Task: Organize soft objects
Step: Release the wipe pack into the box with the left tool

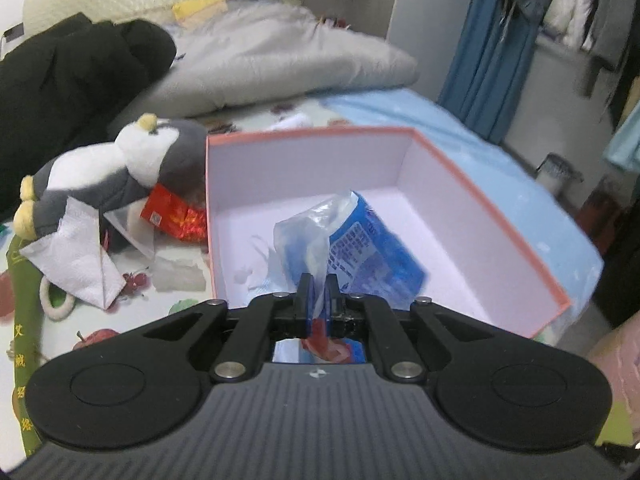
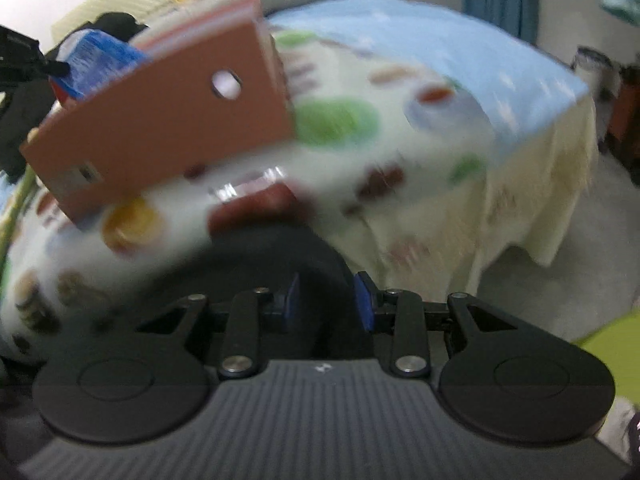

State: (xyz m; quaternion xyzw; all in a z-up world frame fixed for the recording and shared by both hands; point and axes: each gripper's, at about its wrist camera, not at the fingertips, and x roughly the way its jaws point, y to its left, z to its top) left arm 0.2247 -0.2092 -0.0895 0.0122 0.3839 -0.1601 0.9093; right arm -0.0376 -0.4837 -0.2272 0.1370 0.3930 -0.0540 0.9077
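My left gripper (image 1: 319, 288) is shut on a blue and clear plastic tissue pack (image 1: 360, 248) and holds it over the open pink box (image 1: 460, 168) on the bed. The pack also shows in the right wrist view (image 2: 96, 60), sticking up above the box's brown outer wall (image 2: 160, 120). A grey and white plush penguin (image 1: 120, 168) lies left of the box, with a red wrapper (image 1: 176, 216) and white tissue (image 1: 76, 256) beside it. My right gripper (image 2: 326, 300) is open and empty, low at the bed's near edge, with a dark round object (image 2: 280, 256) blurred in front of it.
A grey folded quilt (image 1: 280, 56) and black clothing (image 1: 68, 76) lie at the back of the bed. A fruit-print sheet (image 2: 400, 152) covers the bed and a light blue sheet (image 1: 500, 152) covers its right side. Hanging clothes (image 1: 580, 12) and a blue curtain (image 1: 492, 48) stand far right.
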